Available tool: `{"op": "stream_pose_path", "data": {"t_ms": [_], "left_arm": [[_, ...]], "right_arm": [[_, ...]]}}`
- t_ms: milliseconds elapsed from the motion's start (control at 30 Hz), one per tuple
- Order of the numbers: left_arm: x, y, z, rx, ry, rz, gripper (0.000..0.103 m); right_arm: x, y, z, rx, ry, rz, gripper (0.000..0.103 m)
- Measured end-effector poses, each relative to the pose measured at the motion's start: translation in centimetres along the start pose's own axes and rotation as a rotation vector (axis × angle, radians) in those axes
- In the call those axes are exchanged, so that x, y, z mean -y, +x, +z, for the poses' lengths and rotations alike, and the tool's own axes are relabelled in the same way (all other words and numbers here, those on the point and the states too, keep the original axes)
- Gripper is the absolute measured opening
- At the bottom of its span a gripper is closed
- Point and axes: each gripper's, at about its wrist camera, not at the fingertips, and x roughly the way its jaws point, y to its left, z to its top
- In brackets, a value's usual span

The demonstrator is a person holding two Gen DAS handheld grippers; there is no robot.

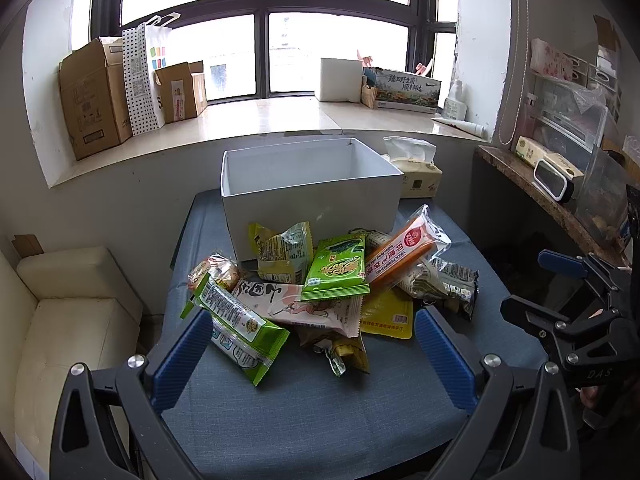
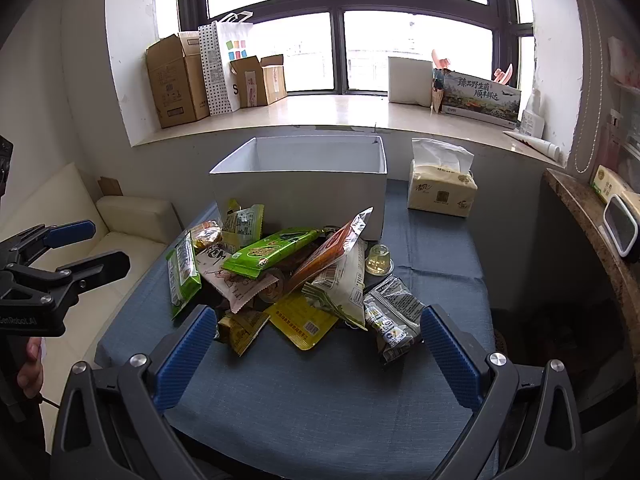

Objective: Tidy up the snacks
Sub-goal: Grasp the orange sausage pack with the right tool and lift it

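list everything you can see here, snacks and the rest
white open-top cardboard box: 1, white, back of the blue cloth-covered table
mixed snack packets pile: about a dozen, green, yellow, pink, orange, heaped before the box
small clear jelly cup: 1, yellowish, right of pile
beige tissue pack: 1, right of box
brown cardboard boxes: 2, left windowsill
dotted paper bag: 1, white, windowsill
cream sofa: 1, left of table
left gripper: blue pads, open
right gripper: blue pads, open

A bright dark-framed window (image 1: 264, 24) at twelve o'clock lights white walls; a cream sofa (image 1: 68, 312) sits at eight, a stone counter (image 1: 532, 184) at three.
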Motion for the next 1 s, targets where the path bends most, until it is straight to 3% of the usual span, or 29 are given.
{"op": "stream_pose_path", "data": {"t_ms": [400,633,800,833,900,967,1000], "left_arm": [[-0.1,0.3,-0.2,-0.005,-0.002,0.006,0.103],[-0.4,1.0,-0.9,-0.026,-0.009,0.009,0.103],[-1.0,1.4,-1.4,-0.040,-0.023,0.012,0.103],[-1.1,1.6,-1.5,-0.044,-0.026,0.012,0.103],[-1.3,1.7,-1.6,-0.050,-0.029,0.014,0.103],[-1.3,2.0,-1.8,-0.057,-0.032,0.016,0.103],[-1.4,2.2,-1.9,-0.060,-0.033,0.018,0.103]], "right_arm": [[0.6,2.4,-0.1,-0.027,0.034,0.043,0.103],[1.6,8.8,2.2,-0.066,0.041,0.074,0.103],[3.4,13.5,3.6,-0.104,0.146,0.122,0.101],[3.7,14.3,3.8,-0.115,0.167,0.140,0.098],[4.0,15.5,4.0,-0.129,0.180,0.158,0.060],[3.6,16.7,4.0,-0.165,0.157,0.144,0.037],[3.3,17.0,4.0,-0.182,0.145,0.126,0.031]]}}
